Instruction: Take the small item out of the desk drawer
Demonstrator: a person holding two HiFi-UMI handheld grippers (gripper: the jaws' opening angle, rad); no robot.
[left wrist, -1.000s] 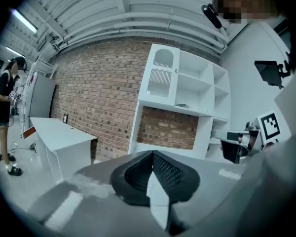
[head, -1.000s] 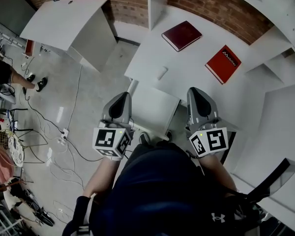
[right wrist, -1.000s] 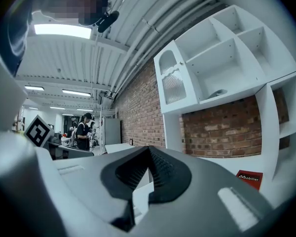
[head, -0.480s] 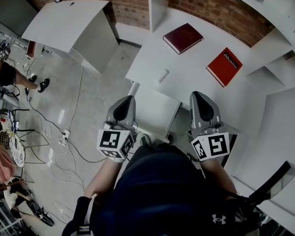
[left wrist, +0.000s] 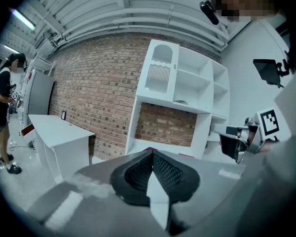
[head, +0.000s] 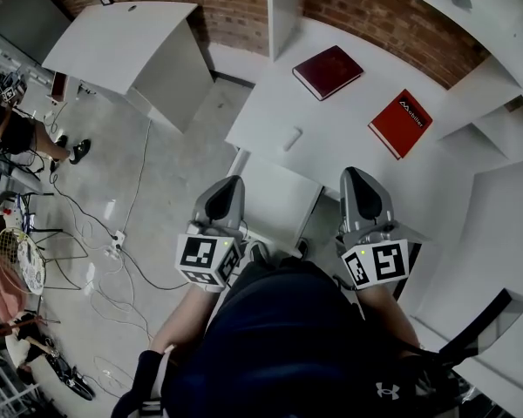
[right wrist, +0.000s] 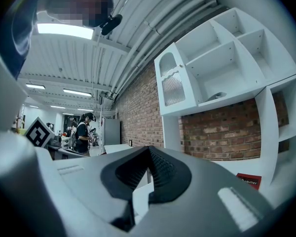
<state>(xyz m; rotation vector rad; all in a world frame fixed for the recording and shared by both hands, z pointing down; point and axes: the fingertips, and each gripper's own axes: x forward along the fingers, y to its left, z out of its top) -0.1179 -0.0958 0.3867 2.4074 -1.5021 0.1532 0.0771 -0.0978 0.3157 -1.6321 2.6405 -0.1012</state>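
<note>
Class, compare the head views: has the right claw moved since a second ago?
No: the right claw keeps its spacing from the red book; only the view itself shifted.

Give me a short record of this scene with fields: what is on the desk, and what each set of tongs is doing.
surface: white desk against a brick wall
books: dark red book at the back; bright red book to its right and nearer
small item: white oblong piece on the desk top, left of both books
left tongs: shut, nothing between them
right tongs: shut, nothing between them
position: both tongs close to the person, touching nothing on the desk
task state: nothing gripped yet
</note>
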